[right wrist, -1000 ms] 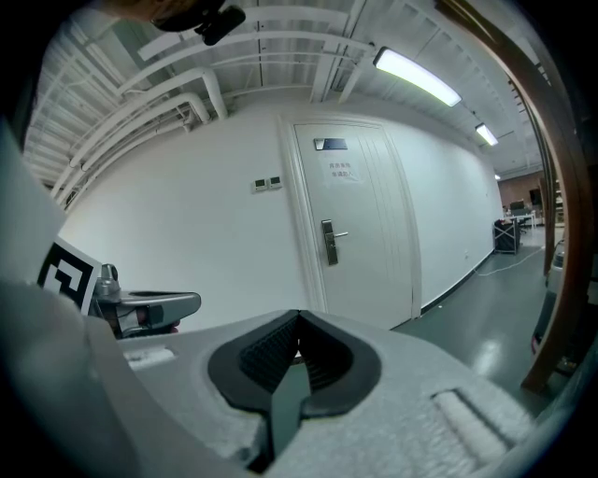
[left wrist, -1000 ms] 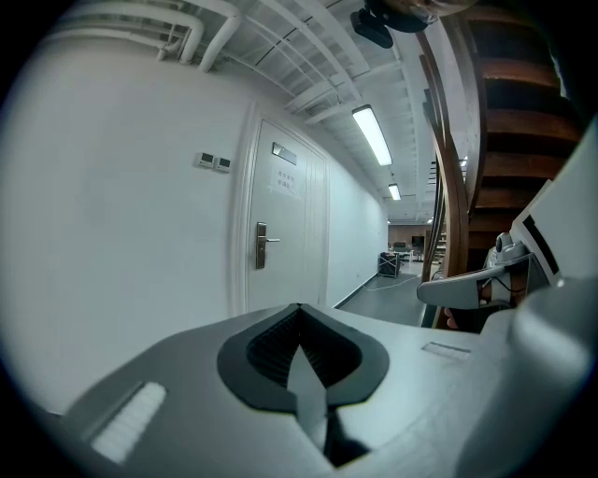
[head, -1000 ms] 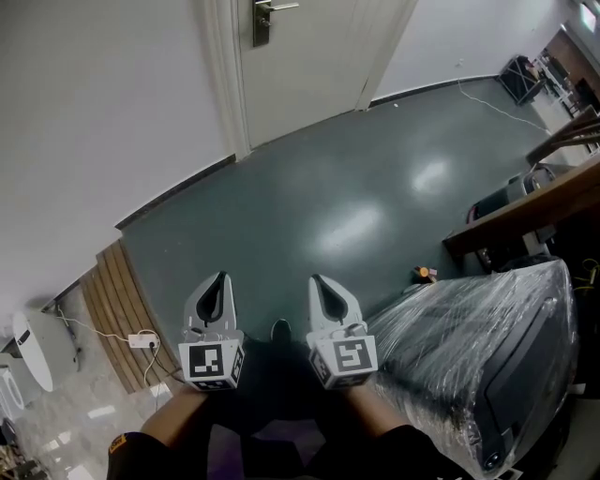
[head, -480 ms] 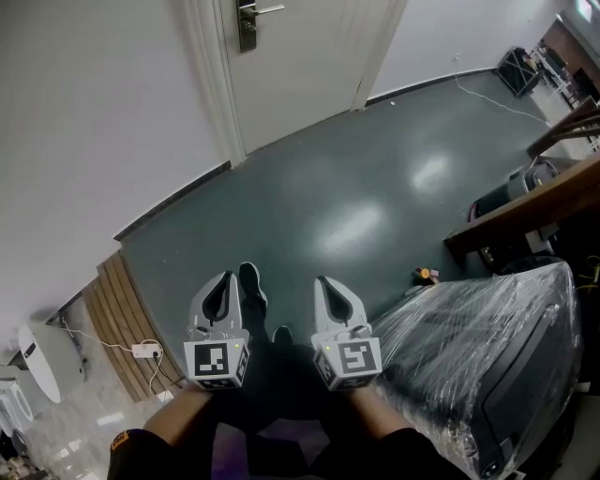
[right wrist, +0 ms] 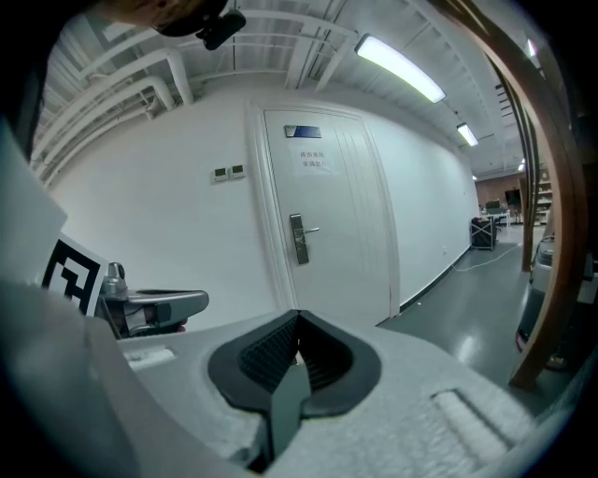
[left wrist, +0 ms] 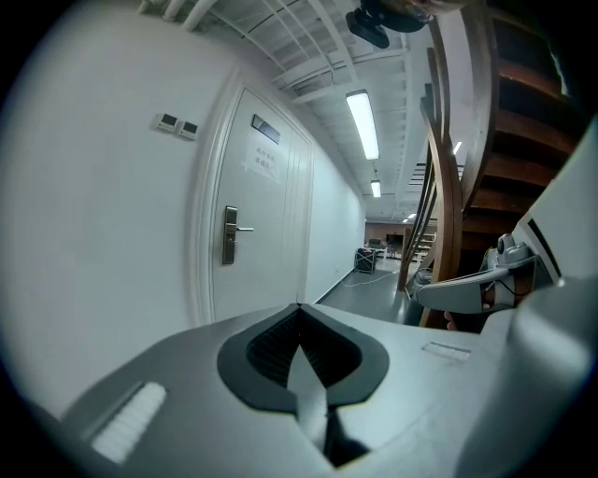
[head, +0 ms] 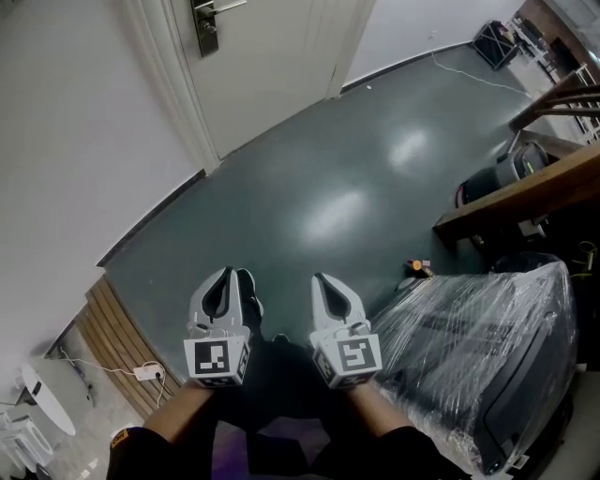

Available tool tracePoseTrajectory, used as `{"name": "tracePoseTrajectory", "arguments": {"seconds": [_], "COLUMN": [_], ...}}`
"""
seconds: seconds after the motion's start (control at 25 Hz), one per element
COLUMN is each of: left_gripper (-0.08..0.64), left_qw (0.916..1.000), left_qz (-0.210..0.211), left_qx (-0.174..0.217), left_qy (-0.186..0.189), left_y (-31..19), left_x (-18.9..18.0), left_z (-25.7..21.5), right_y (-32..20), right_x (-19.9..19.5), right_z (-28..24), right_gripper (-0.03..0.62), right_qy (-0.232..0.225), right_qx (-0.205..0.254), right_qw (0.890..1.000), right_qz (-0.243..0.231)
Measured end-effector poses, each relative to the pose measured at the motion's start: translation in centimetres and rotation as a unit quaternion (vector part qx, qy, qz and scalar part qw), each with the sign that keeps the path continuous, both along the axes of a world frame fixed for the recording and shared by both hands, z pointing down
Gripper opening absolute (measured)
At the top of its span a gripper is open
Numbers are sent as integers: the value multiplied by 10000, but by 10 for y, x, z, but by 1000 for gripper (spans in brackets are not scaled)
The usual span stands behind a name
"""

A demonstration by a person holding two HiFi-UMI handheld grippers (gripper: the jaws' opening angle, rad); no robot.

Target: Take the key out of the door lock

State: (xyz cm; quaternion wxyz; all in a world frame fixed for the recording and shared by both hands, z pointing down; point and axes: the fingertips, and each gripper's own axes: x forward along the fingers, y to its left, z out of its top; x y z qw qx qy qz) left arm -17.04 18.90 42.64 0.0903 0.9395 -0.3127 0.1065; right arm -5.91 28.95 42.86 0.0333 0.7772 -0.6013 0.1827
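Note:
A white door (head: 272, 66) stands shut in the far wall, with a metal lock plate and lever handle (head: 207, 22) at the top of the head view. The same lock plate (left wrist: 229, 235) shows in the left gripper view and the lock plate (right wrist: 299, 239) in the right gripper view. The key is too small to make out. My left gripper (head: 221, 277) and right gripper (head: 324, 281) hang side by side low in the head view, far from the door. Both are shut with nothing between the jaws.
Dark green floor (head: 319, 206) stretches between me and the door. A plastic-wrapped bulky object (head: 478, 356) sits at the right beside a wooden stair stringer (head: 525, 192). Wooden slats (head: 117, 347), a cable and a power strip (head: 145, 372) lie at the lower left by the wall.
The door and lock have shifted left and up in the head view. A dark shoe has appeared just behind the left gripper. Both grippers stay shut, held in the same pose.

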Motion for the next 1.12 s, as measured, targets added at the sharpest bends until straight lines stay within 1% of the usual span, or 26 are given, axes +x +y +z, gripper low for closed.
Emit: {"name": "tracePoseTrajectory", "arguments": {"seconds": [0.12,0.32,0.48,0.6,0.76,0.92,1.12], "left_gripper": [18,17,18,18,17,17,17], "left_qw": [9999,9996,9994,9993,9983,9974,9937], "left_qz": [15,145,99,-75,-372,-617,-1098], "left_qx": [-120,-228,-220,-149,-124,-78,18], "left_qy": [-2,108,252,348,428,364,228], "left_y": [-44,-118,-171,-209,-246,-268,-298], "left_x": [14,39,45,44,39,34,39], "left_z": [5,9,8,-1,-7,-6,-3], "right_y": [-39,-125,-187,-222,-262,-295,-337], "right_x": [14,34,41,43,42,48,63], "right_z": [5,-8,-15,-19,-26,-32,-22], "right_gripper": [-8,-8,-8,-8,-8,-8,-8], "right_qy": [65,249,391,420,512,473,308], "right_qx": [-63,-92,-90,-78,-34,104,227], "right_qw": [10000,9996,9989,9985,9969,9962,9925], "right_qz": [-2,-74,-238,-329,-591,-730,-1158]}}
